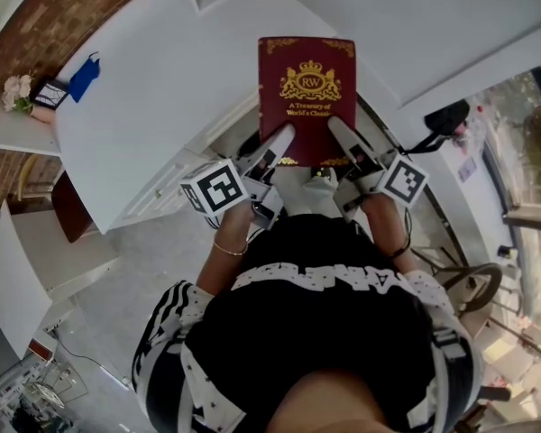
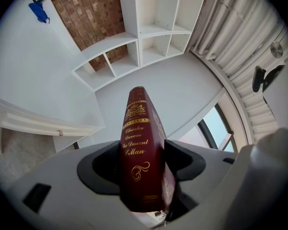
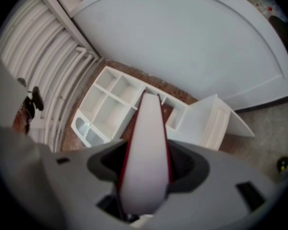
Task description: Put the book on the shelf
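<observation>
A dark red hardback book (image 1: 307,96) with gold print is held out flat in front of me, cover up. My left gripper (image 1: 279,144) is shut on its near left corner, over the spine (image 2: 140,162). My right gripper (image 1: 343,138) is shut on the near right corner, where the white page edge (image 3: 145,162) fills the gap between the jaws. The white shelf unit (image 2: 149,37) with open compartments stands ahead against a brick wall; it also shows in the right gripper view as shelf unit (image 3: 110,109).
A white table top (image 1: 153,88) lies to the left of the book, with a blue item (image 1: 84,78) and a small framed thing (image 1: 50,93) at its far left. White curved panels (image 1: 433,34) stand to the right. Grey floor (image 1: 135,242) lies below.
</observation>
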Action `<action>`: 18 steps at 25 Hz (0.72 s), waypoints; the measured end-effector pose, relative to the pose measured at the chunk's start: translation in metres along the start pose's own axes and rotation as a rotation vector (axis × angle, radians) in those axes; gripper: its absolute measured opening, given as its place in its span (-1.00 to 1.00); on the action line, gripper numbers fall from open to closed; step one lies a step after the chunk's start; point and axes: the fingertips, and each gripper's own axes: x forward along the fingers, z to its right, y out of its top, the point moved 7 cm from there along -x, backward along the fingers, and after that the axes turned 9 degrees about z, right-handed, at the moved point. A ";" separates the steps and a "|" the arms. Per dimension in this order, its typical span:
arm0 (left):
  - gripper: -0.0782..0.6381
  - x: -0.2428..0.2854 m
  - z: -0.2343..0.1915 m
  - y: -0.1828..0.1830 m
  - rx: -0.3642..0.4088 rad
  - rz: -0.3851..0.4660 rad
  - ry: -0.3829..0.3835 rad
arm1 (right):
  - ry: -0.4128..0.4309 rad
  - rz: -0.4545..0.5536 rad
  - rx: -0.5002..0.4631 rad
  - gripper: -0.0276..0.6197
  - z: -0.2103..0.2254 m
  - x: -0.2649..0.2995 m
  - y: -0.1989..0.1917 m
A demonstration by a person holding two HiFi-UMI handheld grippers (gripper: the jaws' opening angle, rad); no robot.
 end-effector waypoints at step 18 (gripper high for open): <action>0.07 0.031 -0.027 0.038 0.023 0.160 0.097 | 0.102 -0.147 0.026 -0.13 0.030 0.084 0.024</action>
